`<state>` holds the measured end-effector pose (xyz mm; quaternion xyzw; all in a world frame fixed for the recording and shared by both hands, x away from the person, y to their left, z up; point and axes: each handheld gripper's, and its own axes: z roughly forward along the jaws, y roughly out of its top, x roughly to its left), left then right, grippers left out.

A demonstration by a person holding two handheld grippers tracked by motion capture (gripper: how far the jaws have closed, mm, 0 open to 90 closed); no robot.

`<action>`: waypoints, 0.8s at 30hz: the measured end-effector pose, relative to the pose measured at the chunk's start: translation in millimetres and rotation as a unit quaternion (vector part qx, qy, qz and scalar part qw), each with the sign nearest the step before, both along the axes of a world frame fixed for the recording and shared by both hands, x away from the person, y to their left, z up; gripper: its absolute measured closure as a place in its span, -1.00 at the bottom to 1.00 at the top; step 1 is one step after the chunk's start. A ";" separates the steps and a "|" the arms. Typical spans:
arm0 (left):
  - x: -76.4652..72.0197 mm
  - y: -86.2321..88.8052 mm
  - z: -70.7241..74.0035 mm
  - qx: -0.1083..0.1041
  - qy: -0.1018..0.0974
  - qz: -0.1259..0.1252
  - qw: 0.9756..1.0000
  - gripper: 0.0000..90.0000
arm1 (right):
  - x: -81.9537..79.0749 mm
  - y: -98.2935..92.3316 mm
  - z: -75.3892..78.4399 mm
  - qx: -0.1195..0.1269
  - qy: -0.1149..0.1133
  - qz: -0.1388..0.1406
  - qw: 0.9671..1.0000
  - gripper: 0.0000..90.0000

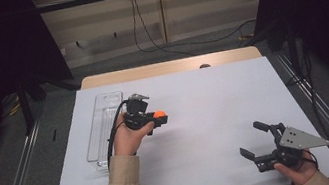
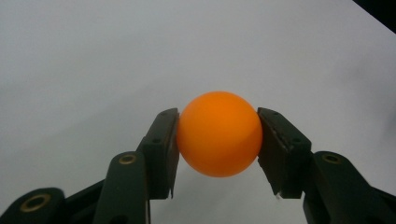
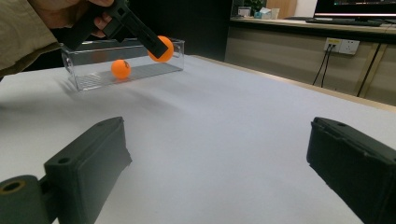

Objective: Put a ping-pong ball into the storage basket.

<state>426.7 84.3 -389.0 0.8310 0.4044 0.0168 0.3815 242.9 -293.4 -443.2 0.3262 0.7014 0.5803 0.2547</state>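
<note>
Orange ball (image 2: 218, 134) clamped in left gripper (image 2: 217, 140); clear tray (image 3: 84, 60) holds another ball (image 3: 121, 69).

Only the clear tray (image 1: 102, 128) blocks the table's (image 1: 206, 111) left.

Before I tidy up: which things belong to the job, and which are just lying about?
In use: round orange ball clamped by left gripper; clear plastic tray holding a second orange ball.
Lying about: black cables on the floor; open right gripper idle.

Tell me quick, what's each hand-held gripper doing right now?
Left hand-held gripper: closed on an orange ball, held above the table.
Right hand-held gripper: open, holding nothing.
</note>
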 end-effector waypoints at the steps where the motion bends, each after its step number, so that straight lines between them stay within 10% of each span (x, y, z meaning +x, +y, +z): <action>1: 0.0 0.4 0.1 0.000 0.001 0.000 1.000 0.13 | 0.0 0.0 0.0 0.000 0.000 0.000 1.000 -0.90; 24: 0.3 9.8 3.2 0.003 0.005 0.007 1.000 0.13 | 0.1 0.1 0.1 0.000 0.000 0.001 1.000 -0.90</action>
